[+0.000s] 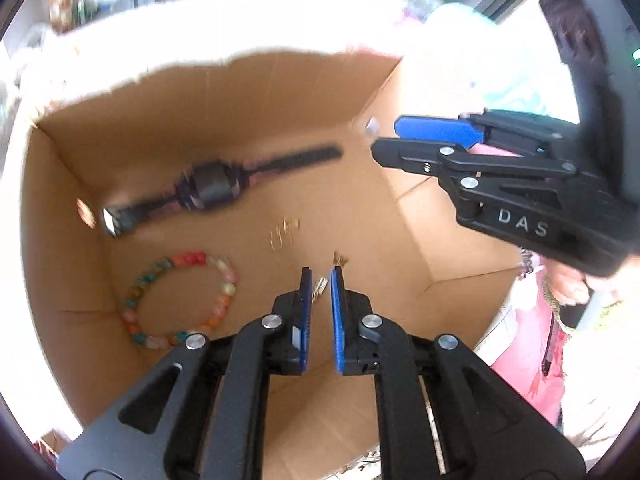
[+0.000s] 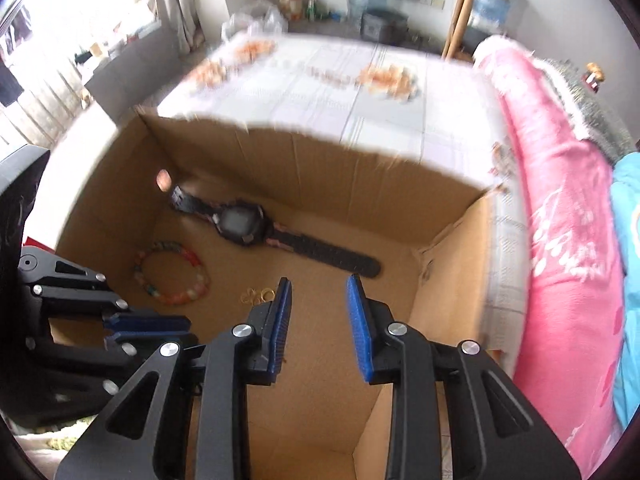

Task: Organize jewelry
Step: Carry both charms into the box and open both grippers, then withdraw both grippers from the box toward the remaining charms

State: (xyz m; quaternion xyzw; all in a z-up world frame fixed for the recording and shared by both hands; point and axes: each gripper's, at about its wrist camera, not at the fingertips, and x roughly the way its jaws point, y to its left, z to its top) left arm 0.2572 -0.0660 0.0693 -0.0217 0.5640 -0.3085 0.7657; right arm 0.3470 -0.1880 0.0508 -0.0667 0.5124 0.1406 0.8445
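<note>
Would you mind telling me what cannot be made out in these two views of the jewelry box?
Left wrist view: the small silver piece between the pads of the left gripper, too small and blurred to identify or tell if pinched.
Both views: gold bits on the cardboard box floor, too tiny to name.
Left wrist view: watch face, motion-blurred.

Left wrist: above cardboard box point(image 1: 224, 92), close, angled steeply down.
Right wrist: same, facing bed point(image 2: 320, 88) beyond.
Shared: box floor, watch point(image 1: 208, 188), bead bracelet point(image 2: 172, 276).
</note>
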